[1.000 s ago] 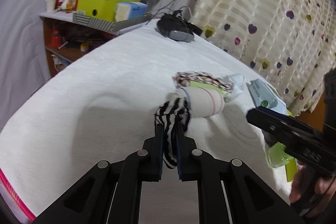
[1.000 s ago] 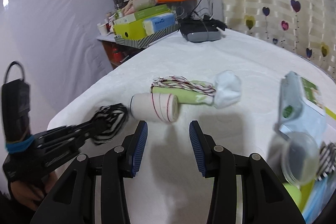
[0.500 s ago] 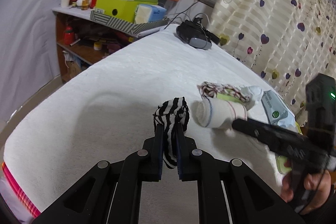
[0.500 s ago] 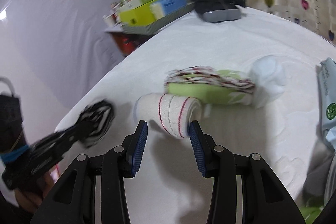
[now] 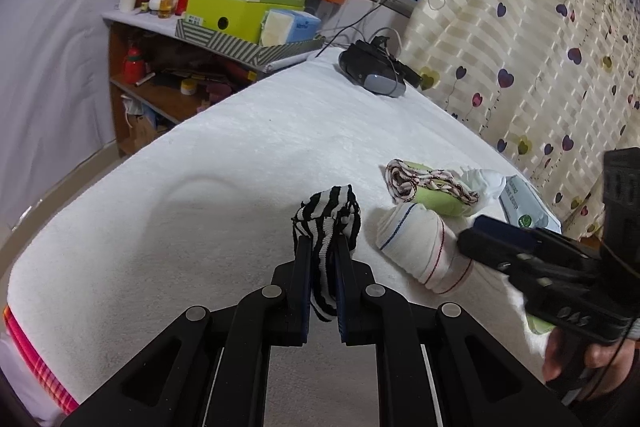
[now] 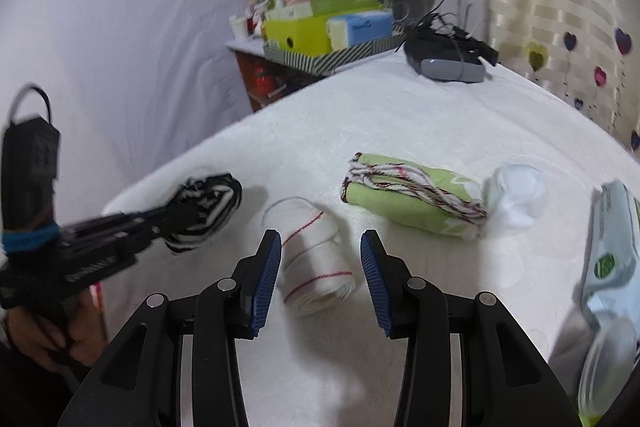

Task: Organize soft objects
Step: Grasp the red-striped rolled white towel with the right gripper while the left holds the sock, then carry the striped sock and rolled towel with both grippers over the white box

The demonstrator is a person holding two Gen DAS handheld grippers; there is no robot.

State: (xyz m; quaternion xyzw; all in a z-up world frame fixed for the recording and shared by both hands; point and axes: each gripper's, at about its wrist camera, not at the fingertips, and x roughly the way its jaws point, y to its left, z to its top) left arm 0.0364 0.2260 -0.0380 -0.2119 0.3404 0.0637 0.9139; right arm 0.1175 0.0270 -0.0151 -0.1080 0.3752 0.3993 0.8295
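White cloth with thin red and blue stripes, the rolled sock [image 6: 316, 263] lies on the white tabletop [image 6: 420, 115], straight ahead of the right gripper [image 6: 320, 259], between its spread fingers [image 6: 266, 267], which do not yet press it. Its long axis runs roughly along those fingers, slightly slanted. The right hand is clearly nearer. Just left of the roll, the left gripper [image 5: 320, 259] pinches a black-and-white striped sock [image 5: 328, 223] between fingers pressed together. Beyond the roll lies a green bundle [image 6: 416, 199], and beyond that a white sock ball [image 6: 516, 195].

Left tool [image 5: 322, 267] clamping striped sock [image 5: 329, 219], white roll [image 5: 416, 247] beside
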